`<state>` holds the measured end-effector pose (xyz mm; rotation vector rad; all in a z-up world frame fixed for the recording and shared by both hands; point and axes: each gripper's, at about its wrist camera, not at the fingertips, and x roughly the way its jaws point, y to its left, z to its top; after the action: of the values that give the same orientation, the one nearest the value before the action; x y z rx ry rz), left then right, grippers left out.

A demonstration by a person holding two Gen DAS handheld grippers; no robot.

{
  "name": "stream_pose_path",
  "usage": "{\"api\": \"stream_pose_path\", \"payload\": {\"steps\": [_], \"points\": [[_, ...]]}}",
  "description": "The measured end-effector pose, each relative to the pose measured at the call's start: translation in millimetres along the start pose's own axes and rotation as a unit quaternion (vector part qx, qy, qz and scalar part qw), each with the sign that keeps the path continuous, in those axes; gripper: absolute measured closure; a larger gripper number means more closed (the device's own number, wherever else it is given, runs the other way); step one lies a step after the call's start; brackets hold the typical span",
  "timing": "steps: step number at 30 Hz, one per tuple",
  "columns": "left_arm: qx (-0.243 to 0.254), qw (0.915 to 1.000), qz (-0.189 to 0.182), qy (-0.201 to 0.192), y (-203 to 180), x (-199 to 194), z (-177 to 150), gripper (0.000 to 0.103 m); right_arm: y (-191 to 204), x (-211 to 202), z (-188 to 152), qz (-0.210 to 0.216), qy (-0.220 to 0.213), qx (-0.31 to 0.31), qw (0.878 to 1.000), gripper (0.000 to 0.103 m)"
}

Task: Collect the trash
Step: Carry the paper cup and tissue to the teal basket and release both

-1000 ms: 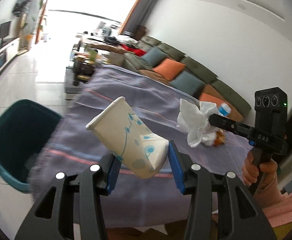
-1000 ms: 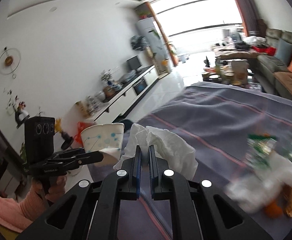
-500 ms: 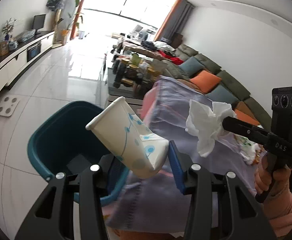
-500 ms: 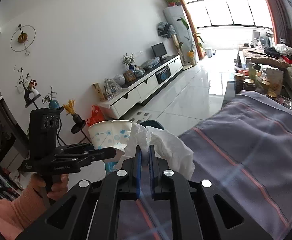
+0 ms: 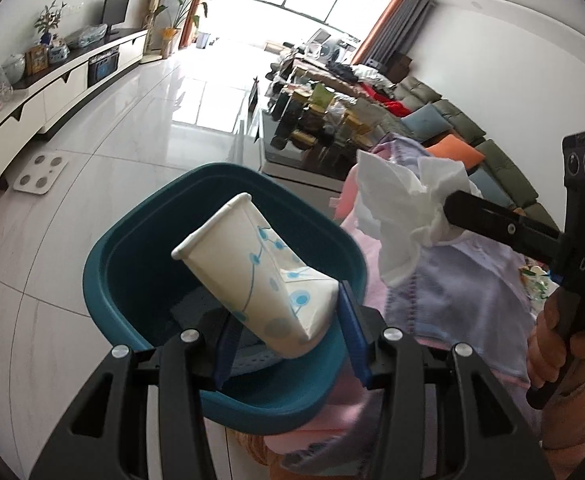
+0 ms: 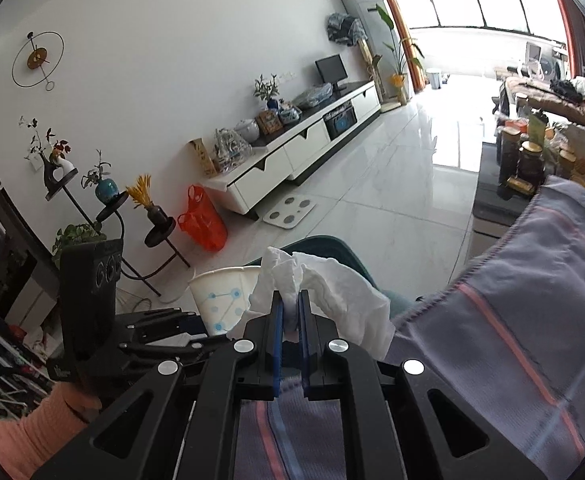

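Both grippers swung off purple striped cloth [image 6: 532,320] toward teal bin [image 5: 104,264], now directly under left gripper [image 5: 288,320]. Left gripper clamps squashed base of paper cup [image 5: 252,272], cup tilted over bin. Right gripper [image 6: 290,312], jaws nearly closed, pinches crumpled white tissue [image 6: 332,292] beside bin rim.

The paper cup [image 5: 252,268] is white with a pattern of blue dots joined by thin blue lines. The crumpled tissue [image 5: 404,216] is plain white. The bin [image 5: 124,240] is dark teal. The cloth [image 6: 512,320] on the table is lilac-grey with pink stripes. Both grippers are black with blue pads [image 6: 278,320]. The sleeve [image 6: 24,432] is salmon pink.
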<state>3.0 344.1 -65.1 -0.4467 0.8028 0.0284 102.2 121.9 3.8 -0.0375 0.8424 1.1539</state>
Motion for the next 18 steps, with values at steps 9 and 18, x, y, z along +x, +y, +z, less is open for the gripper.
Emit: {"api": "stream_pose_path", "payload": {"steps": [9, 18], "points": [[-0.014, 0.9991, 0.033, 0.022, 16.7, 20.6, -3.0, 0.056, -9.7, 43.8, 6.0, 0.02, 0.045, 0.043, 0.998, 0.094], [-0.001, 0.9973, 0.065, 0.032, 19.0, 33.3, -4.2, 0.054, -18.7, 64.3, 6.9, 0.02, 0.071, 0.08, 0.994, 0.09]]}}
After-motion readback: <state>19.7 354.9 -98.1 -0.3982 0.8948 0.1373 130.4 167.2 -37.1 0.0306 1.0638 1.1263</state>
